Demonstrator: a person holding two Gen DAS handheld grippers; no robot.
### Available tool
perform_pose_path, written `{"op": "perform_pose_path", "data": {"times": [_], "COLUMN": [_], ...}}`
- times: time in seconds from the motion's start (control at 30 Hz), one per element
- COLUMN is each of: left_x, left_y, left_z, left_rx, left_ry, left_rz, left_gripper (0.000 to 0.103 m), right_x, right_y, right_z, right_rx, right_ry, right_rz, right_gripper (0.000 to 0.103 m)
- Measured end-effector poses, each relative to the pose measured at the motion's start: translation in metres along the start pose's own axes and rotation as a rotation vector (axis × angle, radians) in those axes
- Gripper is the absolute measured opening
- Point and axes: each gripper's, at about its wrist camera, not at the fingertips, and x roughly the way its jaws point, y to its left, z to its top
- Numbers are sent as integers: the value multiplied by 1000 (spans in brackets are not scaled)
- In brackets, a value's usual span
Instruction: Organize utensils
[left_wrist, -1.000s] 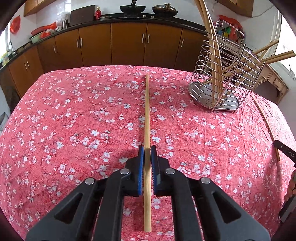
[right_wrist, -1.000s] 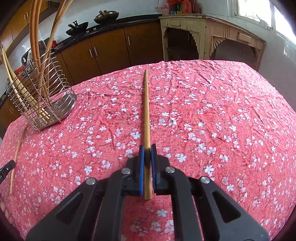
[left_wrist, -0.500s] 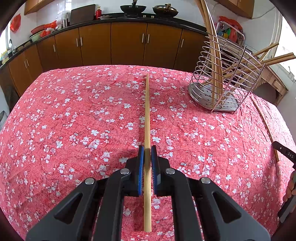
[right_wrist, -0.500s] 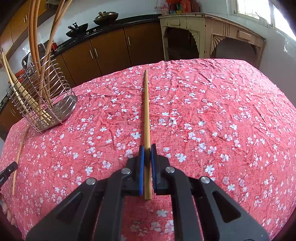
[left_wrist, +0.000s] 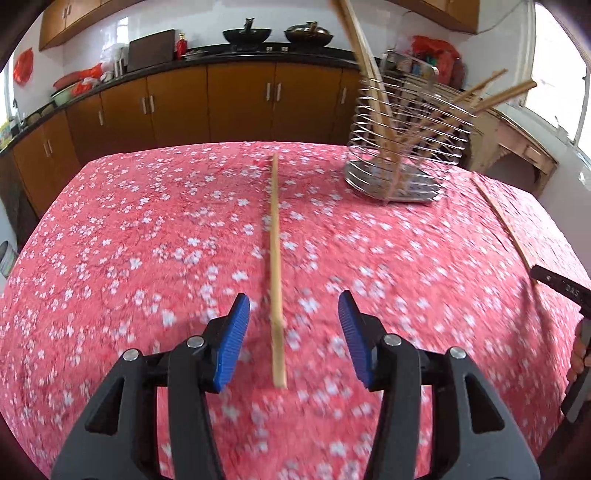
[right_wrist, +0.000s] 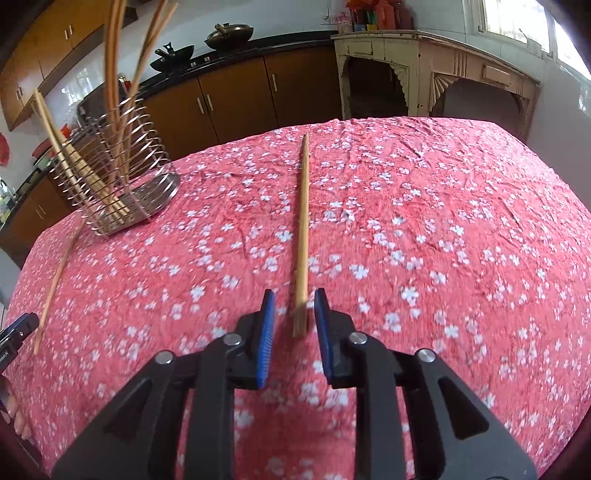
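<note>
- So, both grippers have just been opening. The left gripper (left_wrist: 293, 314) has its blue fingers (left_wrist: 232, 341) spread wide, with a wooden chopstick (left_wrist: 275, 258) lying in the gap between them and touching neither pad.
- The right gripper (right_wrist: 293, 314) is only parted a little. Its fingers (right_wrist: 266, 339) stand just either side of a second chopstick (right_wrist: 303, 229), and there's a sliver of daylight on both sides, so it's released too.
- Both sticks lie flat on the tabletop (left_wrist: 110, 258), which has a red cloth with white flowers, pointing away from the camera towards the far edge.
- The landmark here is the wire utensil rack (left_wrist: 406, 147). The left gripper's chopstick lies to the left of it, well apart. In the right wrist view the rack (right_wrist: 122, 177) sits at the far left and that gripper's chopstick lies well off to the right of it.
- The rack already holds several wooden sticks (left_wrist: 373, 85), leaning out at angles over the rim.
- There's a third loose stick (left_wrist: 502, 229) on the cloth in front of the rack, running from near its base back towards the grippers.
- Brown cabinets (left_wrist: 240, 99) with a dark counter are behind the rack, with two woks (left_wrist: 246, 35) on top. Both views are a bit motion-blurred near the grippers.
</note>
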Motion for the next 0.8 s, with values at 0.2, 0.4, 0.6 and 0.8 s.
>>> {"op": "perform_pose_path", "data": {"times": [0.2, 0.4, 0.6, 0.8], "left_x": [3, 8, 7, 7], "left_y": [-3, 7, 11, -1], "left_z": [-8, -8, -8, -11], "left_rx": [6, -37, -29, 30], "left_ry": [42, 69, 71, 80], "left_rz": [22, 48, 65, 105], "left_gripper": [51, 38, 30, 22], "right_x": [3, 5, 7, 7], "right_y": [5, -3, -3, -3], "right_z": [-7, -7, -5, -5], "right_rx": [-24, -5, -8, -12], "right_ry": [18, 17, 19, 19], "right_rz": [-22, -24, -31, -43], "right_gripper": [21, 14, 13, 12]}}
